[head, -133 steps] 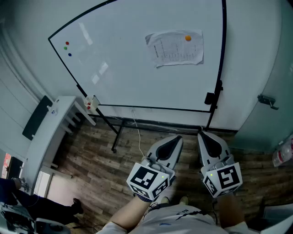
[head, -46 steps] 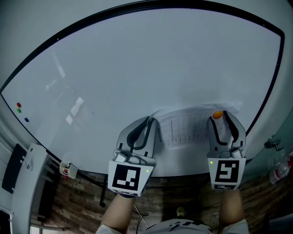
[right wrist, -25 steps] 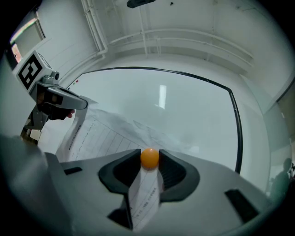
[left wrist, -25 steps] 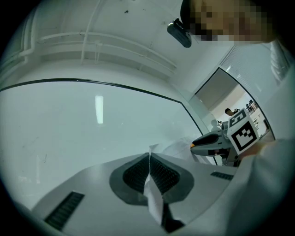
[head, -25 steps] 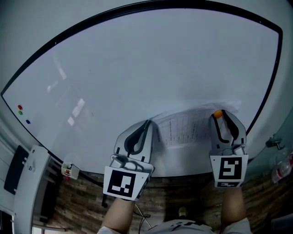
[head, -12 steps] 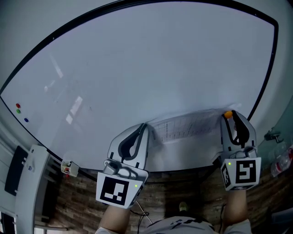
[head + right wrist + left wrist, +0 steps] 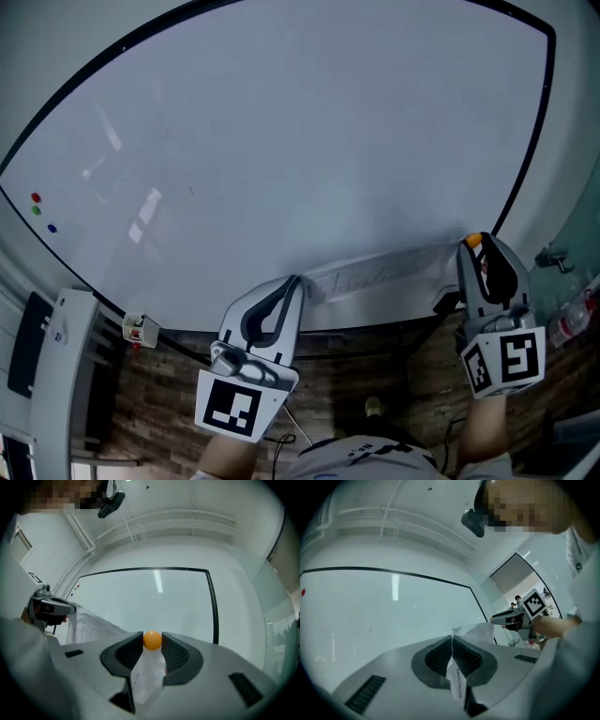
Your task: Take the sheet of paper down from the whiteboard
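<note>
Left gripper (image 7: 452, 638) tight on paper (image 7: 479, 632)

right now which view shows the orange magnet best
The right gripper view: the orange magnet sits centred between its jaws, over the paper. The head view shows just an orange sliver; the left gripper view shows none.

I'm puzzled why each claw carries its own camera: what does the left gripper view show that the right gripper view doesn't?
Only the left gripper view: the left gripper up close, shut on an edge of the paper. Only the right gripper view: the right gripper clamping an orange magnet at the paper's corner. Both: the whiteboard and the paper.
</note>
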